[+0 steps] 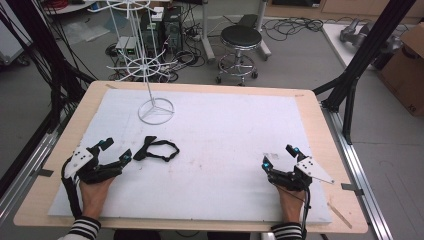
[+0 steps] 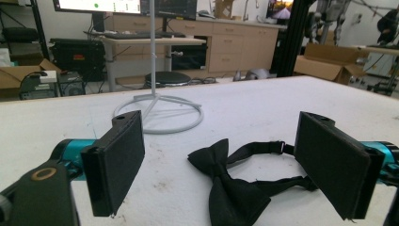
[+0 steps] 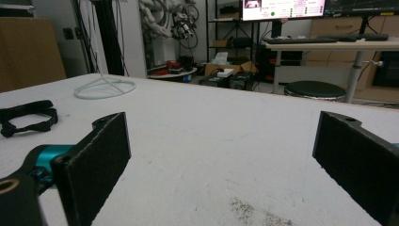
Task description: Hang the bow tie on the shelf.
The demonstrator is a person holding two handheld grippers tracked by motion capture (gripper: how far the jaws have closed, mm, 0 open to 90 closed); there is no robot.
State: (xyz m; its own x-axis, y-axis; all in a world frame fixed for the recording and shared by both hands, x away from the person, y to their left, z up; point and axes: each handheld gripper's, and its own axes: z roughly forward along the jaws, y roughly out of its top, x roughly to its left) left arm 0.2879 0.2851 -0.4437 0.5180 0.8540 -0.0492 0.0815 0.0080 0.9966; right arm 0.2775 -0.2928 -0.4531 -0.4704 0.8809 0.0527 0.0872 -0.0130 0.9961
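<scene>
A wooden table (image 1: 312, 120) carries a white mat (image 1: 225, 150) that covers nearly all of its top, and both grippers rest on that mat at the person's edge. Well ahead of the left gripper (image 1: 114, 152), and a little toward the right gripper's side, stands a white wire display stand (image 1: 150, 65): its ring base (image 1: 156, 111) sits flat on the mat and a thin pole rises from it to two spoked hoops. In the left gripper view the same base (image 2: 160, 113) lies beyond the gap between the jaws. The left gripper, held in the left hand (image 1: 95, 192), has its jaws spread wide with nothing between the pads. The right gripper (image 1: 279, 156), held in the right hand (image 1: 290, 202), is likewise spread wide over bare mat, well apart from the other things. A black bow tie (image 1: 156, 149) with its looped strap lies flat just ahead of the left gripper's inner jaw tip, close but not touching; in the left gripper view the bow tie (image 2: 230, 188) sits in front of the gap, nearer the right-hand pad. From the right gripper it lies far off to the left (image 3: 26, 117).
</scene>
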